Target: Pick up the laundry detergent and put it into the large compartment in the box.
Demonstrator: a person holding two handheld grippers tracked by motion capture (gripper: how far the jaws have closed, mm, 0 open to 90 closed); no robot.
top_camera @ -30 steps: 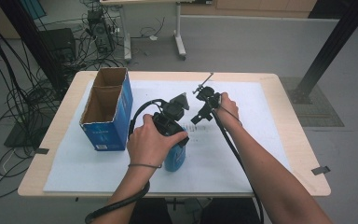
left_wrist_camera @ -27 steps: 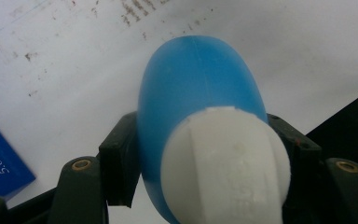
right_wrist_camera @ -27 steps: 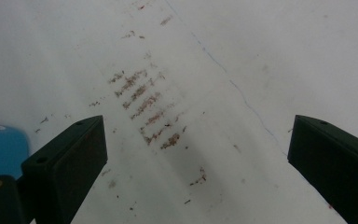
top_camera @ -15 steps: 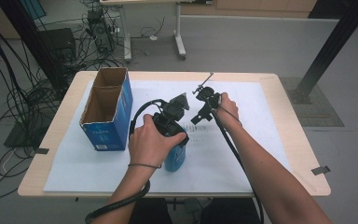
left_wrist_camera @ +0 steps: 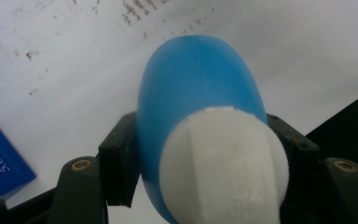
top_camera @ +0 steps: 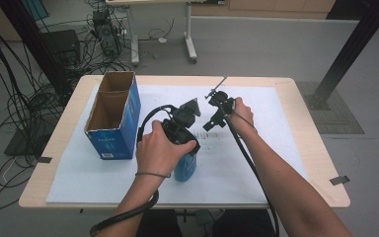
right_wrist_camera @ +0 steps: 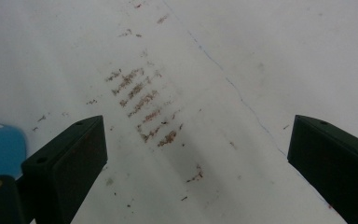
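My left gripper pinches a blue bottle just below its white cap, one black jaw pressed on each side; the bottle hangs straight ahead of the jaws, above a white sheet. My right gripper has its jaws spread wide, nothing between them, pointing down at brown smudges on the sheet. The bottle sits just off its left jaw.

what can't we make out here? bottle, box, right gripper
- Blue bottle: label and base hidden; in the high view the left hand covers its top.
- White cap: cut off by the left gripper view's bottom edge, embossing blurred.
- Blue box: contents lost in shadow, print too small.
- Right gripper: open over the smudged white sheet.
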